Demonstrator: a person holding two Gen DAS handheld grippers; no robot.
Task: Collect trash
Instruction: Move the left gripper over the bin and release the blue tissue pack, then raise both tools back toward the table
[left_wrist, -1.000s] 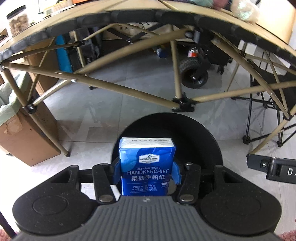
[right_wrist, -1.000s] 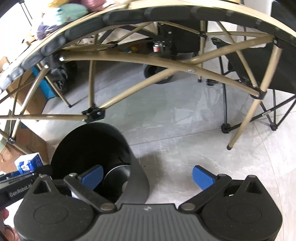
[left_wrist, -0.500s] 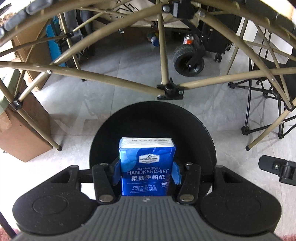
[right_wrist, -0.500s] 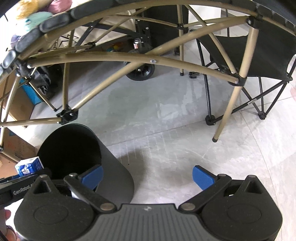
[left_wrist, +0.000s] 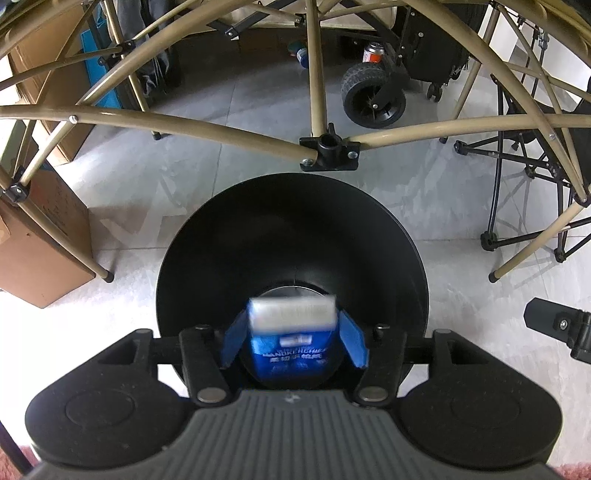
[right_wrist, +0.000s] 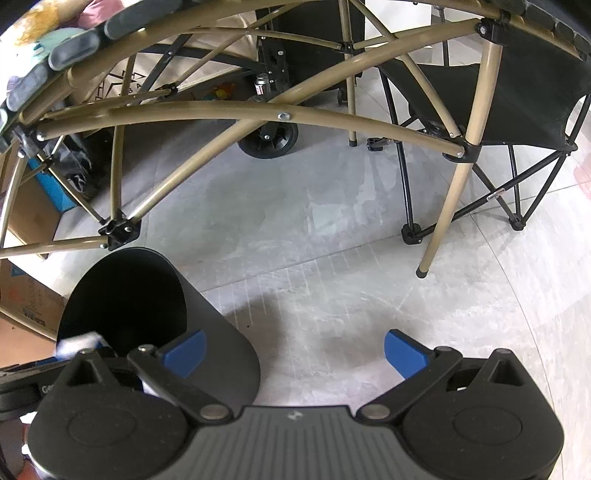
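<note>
In the left wrist view a blue handkerchief tissue pack (left_wrist: 291, 332) shows blurred between the blue pads of my left gripper (left_wrist: 294, 343). The jaws are opening and the pads stand clear of the pack's sides. Pack and gripper hang over the mouth of a black round trash bin (left_wrist: 295, 229) on the floor. In the right wrist view the same bin (right_wrist: 221, 343) stands at the lower left, with the pack (right_wrist: 79, 341) a white-blue blur at its rim. My right gripper (right_wrist: 294, 354) is open to the right of the bin, with nothing between its fingers.
Tan folding table legs and crossbars (left_wrist: 325, 151) span the floor just behind the bin. A cardboard box (left_wrist: 40, 251) stands to the left. A black folding chair (right_wrist: 517, 92) and a wheeled cart (left_wrist: 373, 96) stand farther back on the grey tiled floor.
The left gripper came down closer over the bin, then its pads spread and the tissue pack slipped loose, now blurred and lower. The right gripper stayed open beside the bin.
</note>
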